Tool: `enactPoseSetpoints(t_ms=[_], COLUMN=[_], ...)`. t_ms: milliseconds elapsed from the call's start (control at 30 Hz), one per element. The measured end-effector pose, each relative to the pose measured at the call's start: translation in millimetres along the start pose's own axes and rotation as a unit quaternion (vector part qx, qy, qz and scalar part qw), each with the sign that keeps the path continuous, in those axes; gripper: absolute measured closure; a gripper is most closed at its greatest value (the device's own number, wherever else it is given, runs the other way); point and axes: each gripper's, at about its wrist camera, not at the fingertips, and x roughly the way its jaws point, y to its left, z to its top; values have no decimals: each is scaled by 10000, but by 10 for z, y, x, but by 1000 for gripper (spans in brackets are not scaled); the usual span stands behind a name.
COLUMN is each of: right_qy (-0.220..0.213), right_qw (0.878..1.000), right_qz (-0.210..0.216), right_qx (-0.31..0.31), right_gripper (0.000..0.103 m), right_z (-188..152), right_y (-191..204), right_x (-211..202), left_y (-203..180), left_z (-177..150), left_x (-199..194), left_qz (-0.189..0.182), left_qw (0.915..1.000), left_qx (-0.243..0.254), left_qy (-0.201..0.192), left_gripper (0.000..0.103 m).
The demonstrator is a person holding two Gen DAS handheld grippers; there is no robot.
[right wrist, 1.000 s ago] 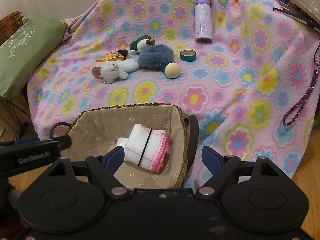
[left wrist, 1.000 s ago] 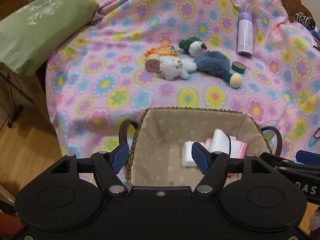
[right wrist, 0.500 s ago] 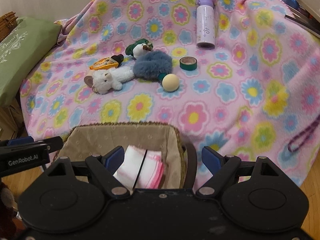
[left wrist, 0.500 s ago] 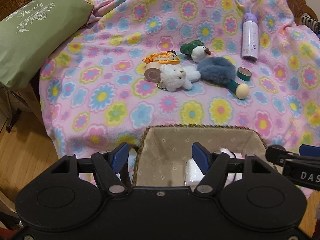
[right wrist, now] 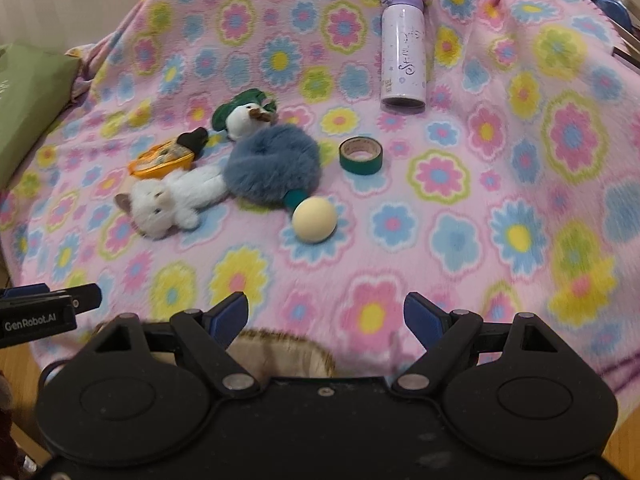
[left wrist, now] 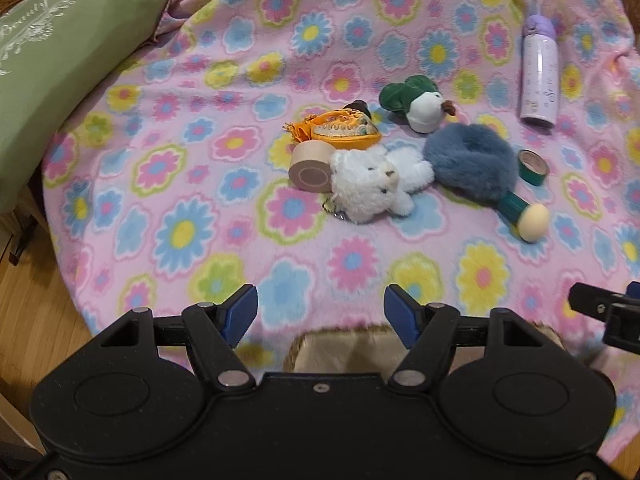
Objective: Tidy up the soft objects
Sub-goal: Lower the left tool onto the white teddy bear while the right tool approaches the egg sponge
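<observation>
A flowered pink blanket (left wrist: pixel 168 184) covers the surface, with the soft things clustered mid-blanket: white plush bear (left wrist: pixel 372 188), green-hatted plush (left wrist: pixel 416 104) and blue fluffy piece (left wrist: pixel 472 164), mixed among hard items such as the tape roll (right wrist: pixel 361 155) and purple bottle (right wrist: pixel 402 48). The lined basket (left wrist: pixel 340 348) sits just beneath my claws, presumably as the collecting bin. I hold the left claw (left wrist: pixel 320 312) and right claw (right wrist: pixel 326 316) released and empty, aimed at the cluster.

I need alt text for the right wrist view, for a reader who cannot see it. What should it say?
An open, empty hand-held gripper points at a pink flowered blanket holding a white plush animal, a blue fluffy item, a cream ball, a green tape roll and an upright purple bottle. A basket rim shows just behind the fingers.
</observation>
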Motion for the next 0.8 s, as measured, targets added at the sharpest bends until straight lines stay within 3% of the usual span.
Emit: enactPoseSetpoints(t_ms=[267,633,800], right_qy=[14,200,121], right_qw=[9997,9987,9979], right_qz=[-237,-332,-532], right_qx=[-62,-341,-356], right_gripper=[18,18,18], right_z=[335,473,505], right_y=[-12,119,56], right_x=[445,925,993], left_y=[38,-93,-54], left_z=[248,514,593], left_x=[370,679,848], left_qz=[-15,-344,-174], left_qw=[9998,9989,9990], left_qx=[-99,-130,-209], left_qy=[168,279,366], left_gripper=[37,37,37])
